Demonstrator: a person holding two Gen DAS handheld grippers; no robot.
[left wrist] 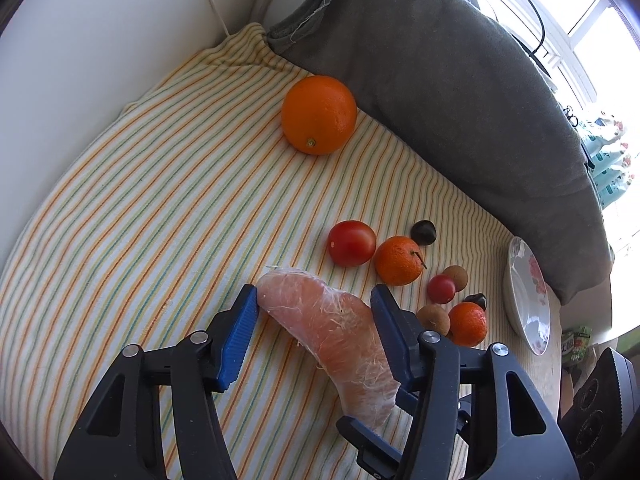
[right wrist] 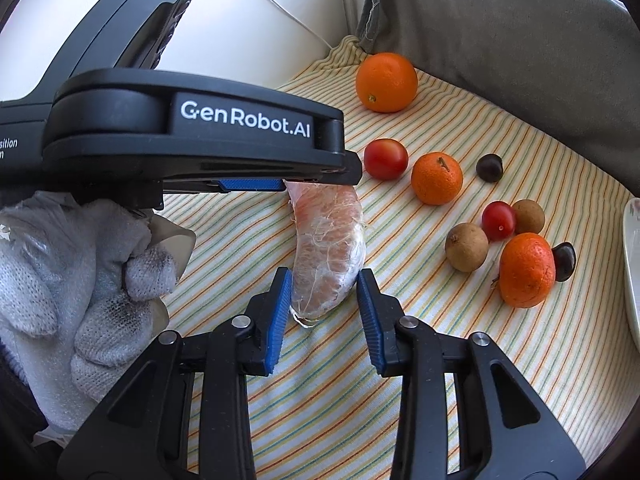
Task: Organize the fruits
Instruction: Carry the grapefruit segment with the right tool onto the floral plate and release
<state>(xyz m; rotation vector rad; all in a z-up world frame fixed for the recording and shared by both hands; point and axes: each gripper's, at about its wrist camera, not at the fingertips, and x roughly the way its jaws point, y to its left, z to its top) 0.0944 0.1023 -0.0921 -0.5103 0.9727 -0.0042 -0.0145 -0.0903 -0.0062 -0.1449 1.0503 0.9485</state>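
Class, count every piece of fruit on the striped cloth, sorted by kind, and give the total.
Large orange: 1
Mandarins: 2
Red tomatoes: 2
Brown longans: 2
Dark chestnut-like pieces: 2
Peeled pomelo segment: 1
Total: 10

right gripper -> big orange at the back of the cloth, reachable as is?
Probably not right away. The right gripper is set around one end of the pomelo segment, and the left gripper sits on its far end, across the line to the big orange. The striped cloth beyond looks free.
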